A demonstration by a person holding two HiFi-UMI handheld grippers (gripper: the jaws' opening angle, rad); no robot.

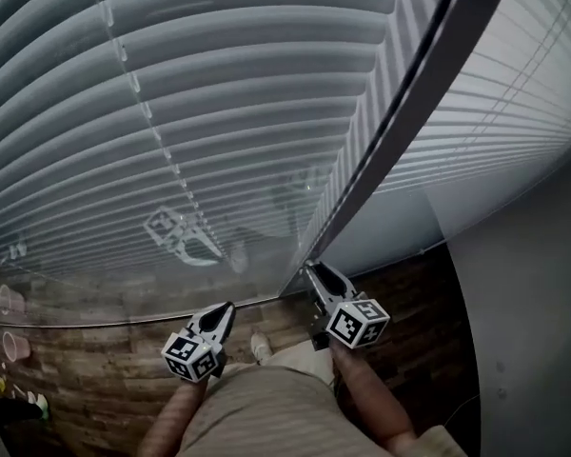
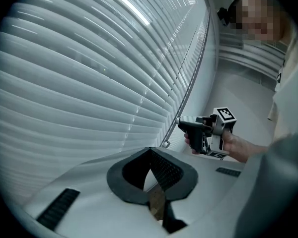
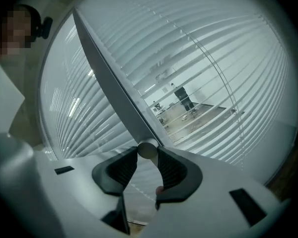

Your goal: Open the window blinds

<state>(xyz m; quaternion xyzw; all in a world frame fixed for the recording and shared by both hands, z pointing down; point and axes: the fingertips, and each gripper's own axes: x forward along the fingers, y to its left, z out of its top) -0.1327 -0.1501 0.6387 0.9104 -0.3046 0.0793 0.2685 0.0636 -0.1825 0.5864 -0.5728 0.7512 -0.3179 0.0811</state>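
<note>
Grey horizontal blinds [image 1: 219, 93] fill the window ahead, their slats lying close together. The tilt wand [image 1: 409, 112] hangs slanting down from the top right. My right gripper [image 1: 310, 268] is shut on the wand's lower end. In the right gripper view the round wand tip [image 3: 148, 149] sits pinched between both pads of the right gripper [image 3: 148, 155]. Slats right of the wand [image 3: 109, 83] show a room through narrow gaps. My left gripper [image 1: 226, 308] hangs lower left of the wand, shut with nothing in it. The left gripper view shows the left gripper [image 2: 150, 152] pointing at the blinds [image 2: 89, 73].
Wood-pattern floor [image 1: 105, 369] lies below the window. Pink cups [image 1: 14, 346] and small items stand at its far left. A grey wall [image 1: 533, 303] closes the right side. The person's beige trousers [image 1: 257, 407] are at the bottom. The glass carries a faint reflection of a gripper [image 1: 181, 236].
</note>
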